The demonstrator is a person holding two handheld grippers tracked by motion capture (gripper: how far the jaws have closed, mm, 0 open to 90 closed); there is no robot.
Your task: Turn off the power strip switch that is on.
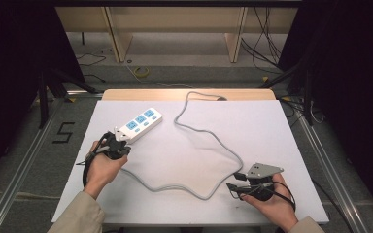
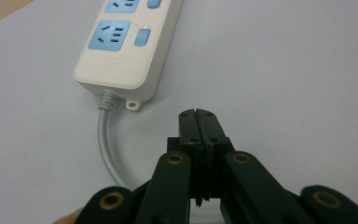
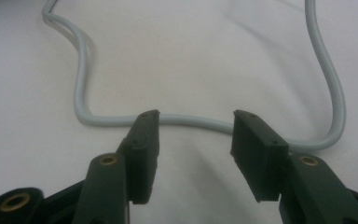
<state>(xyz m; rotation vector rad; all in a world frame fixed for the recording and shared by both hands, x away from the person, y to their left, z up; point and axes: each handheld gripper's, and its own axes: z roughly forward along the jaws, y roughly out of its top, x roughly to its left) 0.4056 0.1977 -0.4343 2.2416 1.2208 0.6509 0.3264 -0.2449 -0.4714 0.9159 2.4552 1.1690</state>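
Observation:
A white power strip point(image 1: 138, 124) with blue sockets lies at the back left of the white table point(image 1: 272, 136). Its grey cable point(image 1: 209, 194) loops across the middle and leaves over the back edge. My left gripper point(image 1: 118, 138) sits just short of the strip's cable end. In the left gripper view its jaws point(image 2: 198, 114) are shut on nothing, with the strip point(image 2: 126, 51) ahead to the left and the cable point(image 2: 106, 140) running alongside. My right gripper point(image 1: 234, 180) rests at the front right. It stands open point(image 3: 198, 120), and the cable point(image 3: 81, 84) lies on the table just beyond its tips.
Wooden furniture legs point(image 1: 119, 41) stand on the floor behind the table, with loose wires and a yellow coil point(image 1: 142, 72) nearby. A black "5" point(image 1: 63, 132) marks the floor at the left. Dark stands point(image 1: 42, 97) flank both sides of the table.

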